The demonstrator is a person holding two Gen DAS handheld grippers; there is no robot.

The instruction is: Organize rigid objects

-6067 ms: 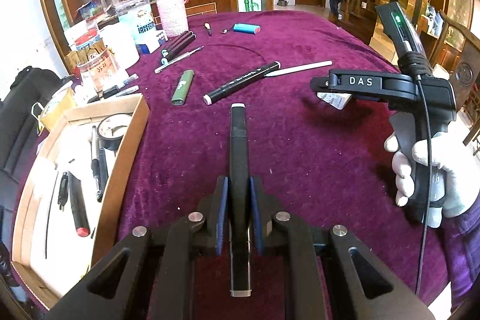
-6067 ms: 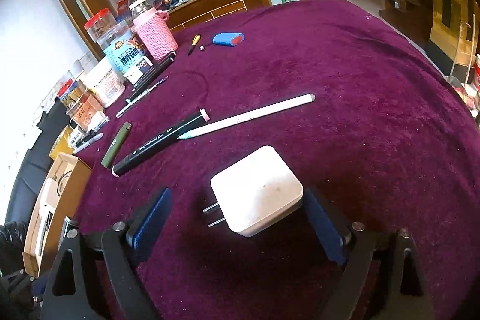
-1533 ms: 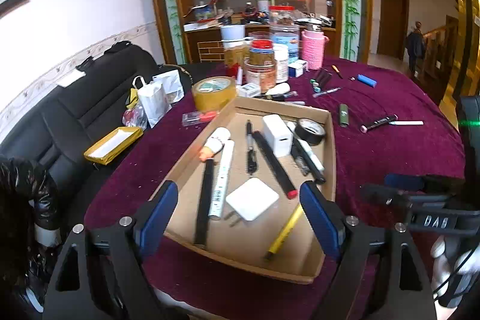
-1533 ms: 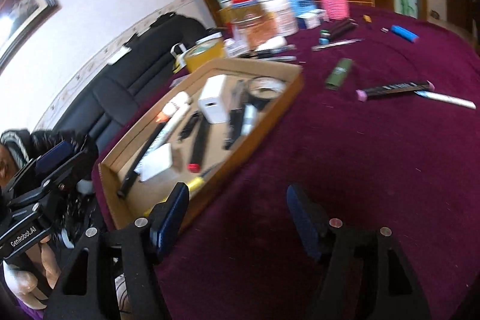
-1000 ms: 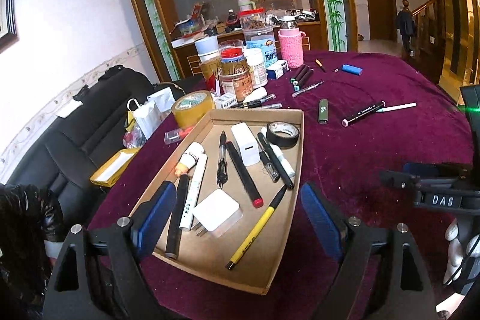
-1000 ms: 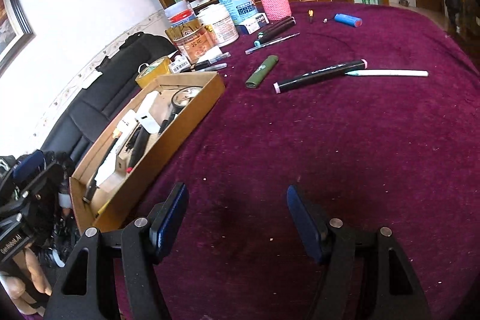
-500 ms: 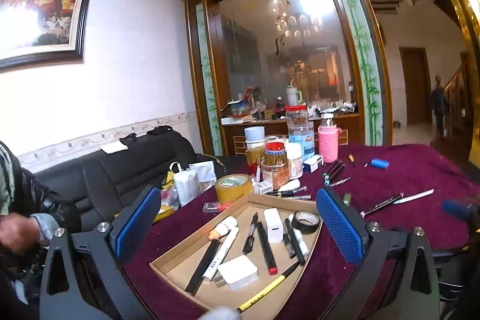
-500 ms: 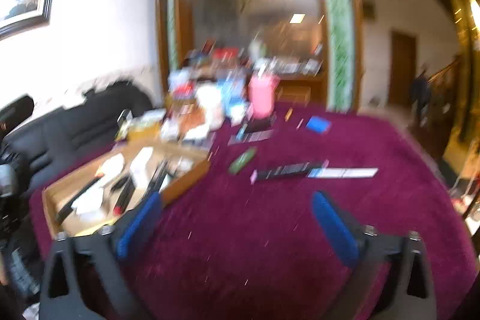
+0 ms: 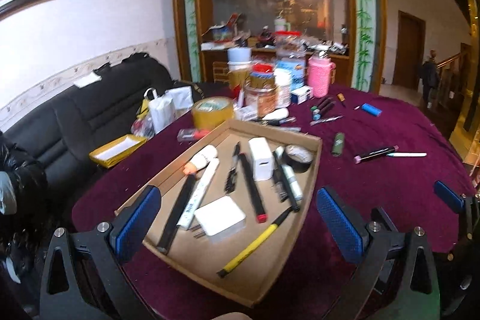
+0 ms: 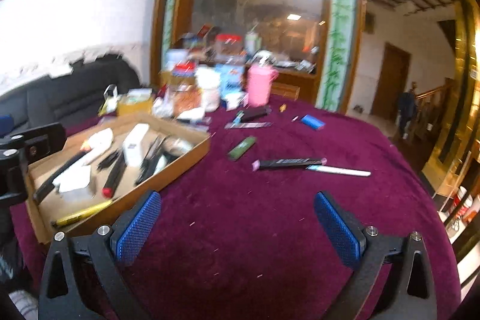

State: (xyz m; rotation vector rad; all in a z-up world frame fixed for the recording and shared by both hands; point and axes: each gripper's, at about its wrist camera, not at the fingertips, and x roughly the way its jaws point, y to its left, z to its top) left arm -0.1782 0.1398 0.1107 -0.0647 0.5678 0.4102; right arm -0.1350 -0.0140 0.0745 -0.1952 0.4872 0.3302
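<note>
A cardboard tray (image 9: 192,263) lies on the purple cloth and holds a white charger (image 9: 220,215), a yellow pen (image 9: 255,245), a red-capped black marker (image 9: 252,188), a white adapter (image 9: 261,159) and a black tape roll (image 9: 298,158). My left gripper (image 9: 237,194) hovers open over the tray's near end, holding nothing. My right gripper (image 10: 237,197) is open and empty above bare cloth, to the right of the tray (image 10: 192,153). Loose on the cloth lie a green stick (image 10: 241,148), a black marker (image 10: 289,162), a white pen (image 10: 342,170) and a blue object (image 10: 312,122).
Jars, a pink bottle (image 9: 321,78) and a yellow tape roll (image 9: 212,111) crowd the far side of the table. A black sofa (image 9: 90,116) stands to the left. The table edge curves close on the right (image 10: 420,200). A person (image 9: 429,80) stands far off.
Both grippers' jaws have spread wider. The left view tipped up toward the room, then came back down over the tray. The right view has lifted and rolled, blurred by the motion.
</note>
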